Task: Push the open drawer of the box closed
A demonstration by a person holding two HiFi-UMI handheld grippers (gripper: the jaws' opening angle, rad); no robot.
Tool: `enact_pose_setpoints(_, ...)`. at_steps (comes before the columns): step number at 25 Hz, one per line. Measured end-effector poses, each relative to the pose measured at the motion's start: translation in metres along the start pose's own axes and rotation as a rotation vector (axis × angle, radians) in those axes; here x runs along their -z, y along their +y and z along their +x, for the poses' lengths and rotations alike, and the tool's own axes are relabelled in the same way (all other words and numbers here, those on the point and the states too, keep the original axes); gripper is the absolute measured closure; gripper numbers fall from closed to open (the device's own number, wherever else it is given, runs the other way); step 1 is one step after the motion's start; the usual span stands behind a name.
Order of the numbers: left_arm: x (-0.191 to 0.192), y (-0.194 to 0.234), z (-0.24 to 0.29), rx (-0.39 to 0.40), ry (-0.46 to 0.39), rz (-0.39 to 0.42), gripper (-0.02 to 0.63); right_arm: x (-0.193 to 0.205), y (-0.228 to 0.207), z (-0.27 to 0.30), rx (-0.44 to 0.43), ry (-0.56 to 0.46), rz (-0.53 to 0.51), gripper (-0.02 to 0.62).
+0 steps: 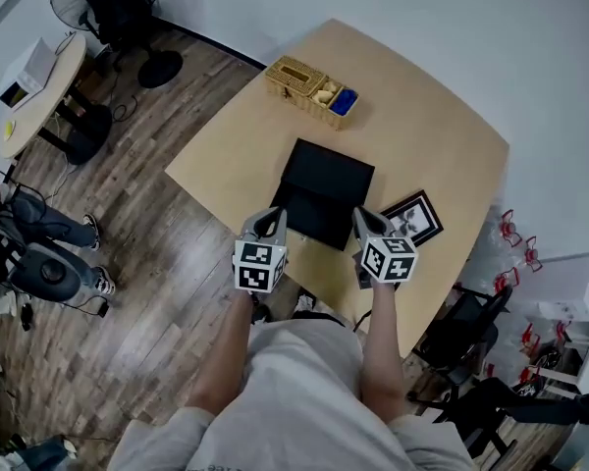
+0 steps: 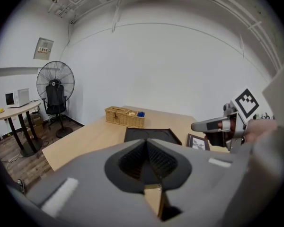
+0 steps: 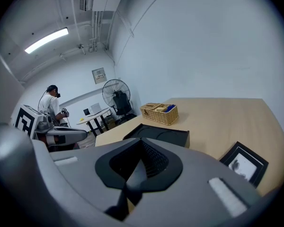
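A flat black box lies in the middle of the light wooden table, its near side facing me. It also shows in the left gripper view and the right gripper view, with round recesses in its top. How far its drawer stands out I cannot tell. My left gripper hovers at the box's near left corner, jaws shut and empty. My right gripper hovers at the near right corner, jaws closed together with nothing between them. Neither visibly touches the box.
A wicker basket with small items stands at the table's far edge. A framed picture lies right of the box. A fan and a round side table stand far left; office chairs stand right.
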State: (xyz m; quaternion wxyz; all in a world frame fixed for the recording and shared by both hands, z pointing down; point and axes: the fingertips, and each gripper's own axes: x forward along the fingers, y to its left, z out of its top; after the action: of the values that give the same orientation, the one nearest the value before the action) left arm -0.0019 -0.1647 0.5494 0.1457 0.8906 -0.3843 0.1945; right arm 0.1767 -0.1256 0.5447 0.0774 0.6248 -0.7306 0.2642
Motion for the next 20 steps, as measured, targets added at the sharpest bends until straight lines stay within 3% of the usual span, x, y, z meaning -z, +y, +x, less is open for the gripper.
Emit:
enact_pose_setpoints(6, 0.019, -0.008, 0.012, -0.055, 0.029, -0.001, 0.552, 0.015, -0.02, 0.024, -0.098, 0.141, -0.178, 0.594)
enact_pose_setpoints(13, 0.049, -0.03, 0.015, -0.044, 0.066, -0.012, 0.552, -0.004, -0.05, 0.051, -0.18, 0.279, -0.515, 0.594)
enact_pose_setpoints(15, 0.057, -0.03, 0.015, -0.051, 0.069, -0.013, 0.552, -0.016, -0.051, 0.062, -0.196, 0.31, -0.64, 0.594)
enact_pose_setpoints(20, 0.061, -0.026, 0.018, -0.068, 0.063, -0.036, 0.552, -0.027, -0.048, 0.097, -0.212, 0.431, -1.063, 0.594)
